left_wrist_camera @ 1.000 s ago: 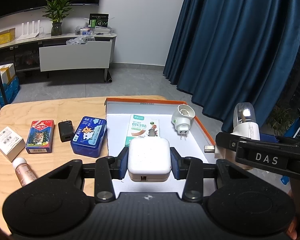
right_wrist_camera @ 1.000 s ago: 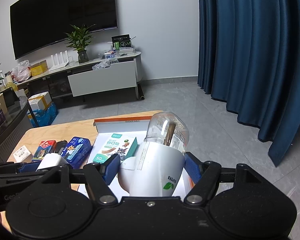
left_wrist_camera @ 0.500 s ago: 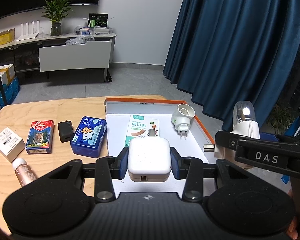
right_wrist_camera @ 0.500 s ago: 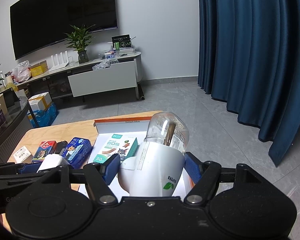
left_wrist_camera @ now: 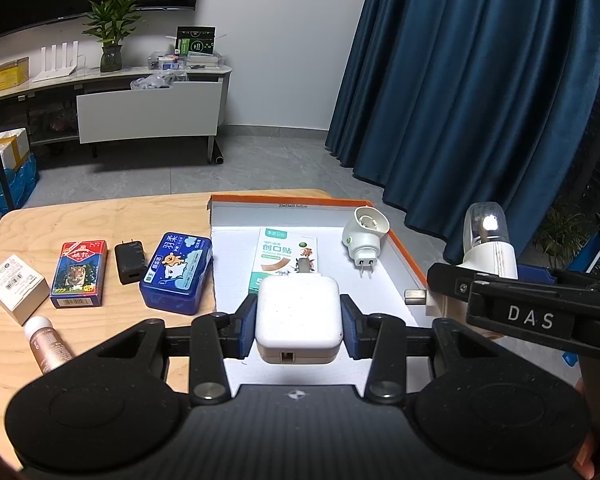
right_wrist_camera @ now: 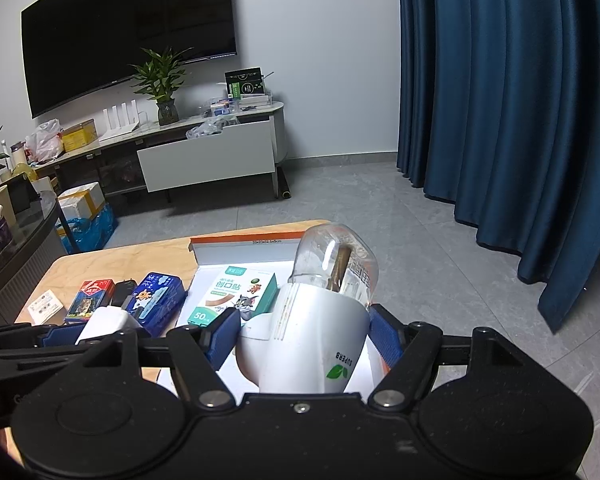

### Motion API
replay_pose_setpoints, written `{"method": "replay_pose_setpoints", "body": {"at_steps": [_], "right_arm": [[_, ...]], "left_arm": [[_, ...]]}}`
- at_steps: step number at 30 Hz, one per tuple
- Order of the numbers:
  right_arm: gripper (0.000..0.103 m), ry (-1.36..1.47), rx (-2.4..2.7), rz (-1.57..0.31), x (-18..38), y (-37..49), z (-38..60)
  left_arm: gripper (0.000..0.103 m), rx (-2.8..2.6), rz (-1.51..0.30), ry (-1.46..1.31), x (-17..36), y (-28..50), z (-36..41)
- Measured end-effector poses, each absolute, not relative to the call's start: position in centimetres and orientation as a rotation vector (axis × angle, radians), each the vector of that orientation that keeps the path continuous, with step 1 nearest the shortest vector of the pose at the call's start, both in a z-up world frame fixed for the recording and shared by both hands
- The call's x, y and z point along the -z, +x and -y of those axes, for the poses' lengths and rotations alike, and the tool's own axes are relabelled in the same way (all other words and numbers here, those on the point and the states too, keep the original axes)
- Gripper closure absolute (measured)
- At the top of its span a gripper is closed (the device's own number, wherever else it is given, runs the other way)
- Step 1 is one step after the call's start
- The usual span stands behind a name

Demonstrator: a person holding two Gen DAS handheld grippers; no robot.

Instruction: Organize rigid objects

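My left gripper (left_wrist_camera: 299, 322) is shut on a white square charger (left_wrist_camera: 299, 314) and holds it over the near part of the white box lid with an orange rim (left_wrist_camera: 404, 240). My right gripper (right_wrist_camera: 300, 340) is shut on a white plug-in mosquito repeller with a clear bottle (right_wrist_camera: 312, 332), held over the lid's right side; it also shows in the left wrist view (left_wrist_camera: 488, 248). In the lid lie a band-aid box (left_wrist_camera: 286, 254) and a white plug adapter (left_wrist_camera: 364, 236).
On the wooden table (left_wrist_camera: 100, 216) left of the lid lie a blue tin (left_wrist_camera: 176, 272), a black charger (left_wrist_camera: 130, 260), a playing-card pack (left_wrist_camera: 78, 272), a small white box (left_wrist_camera: 16, 288) and a pink-brown tube (left_wrist_camera: 48, 344). Blue curtain (left_wrist_camera: 480, 100) hangs at right.
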State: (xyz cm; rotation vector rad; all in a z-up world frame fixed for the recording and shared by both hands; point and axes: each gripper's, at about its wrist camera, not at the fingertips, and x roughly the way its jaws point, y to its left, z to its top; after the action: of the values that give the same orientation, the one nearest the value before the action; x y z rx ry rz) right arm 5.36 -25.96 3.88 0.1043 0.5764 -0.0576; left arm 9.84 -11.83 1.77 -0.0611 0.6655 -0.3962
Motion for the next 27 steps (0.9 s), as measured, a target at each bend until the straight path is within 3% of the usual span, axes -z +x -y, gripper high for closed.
{"method": "replay_pose_setpoints", "body": {"at_steps": [27], "right_arm": [[0.019, 0.103, 0.056, -0.597, -3.27, 5.84, 25.74]], "left_arm": [[0.061, 0.399, -0.682, -0.055, -1.21, 9.94, 12.06]]}}
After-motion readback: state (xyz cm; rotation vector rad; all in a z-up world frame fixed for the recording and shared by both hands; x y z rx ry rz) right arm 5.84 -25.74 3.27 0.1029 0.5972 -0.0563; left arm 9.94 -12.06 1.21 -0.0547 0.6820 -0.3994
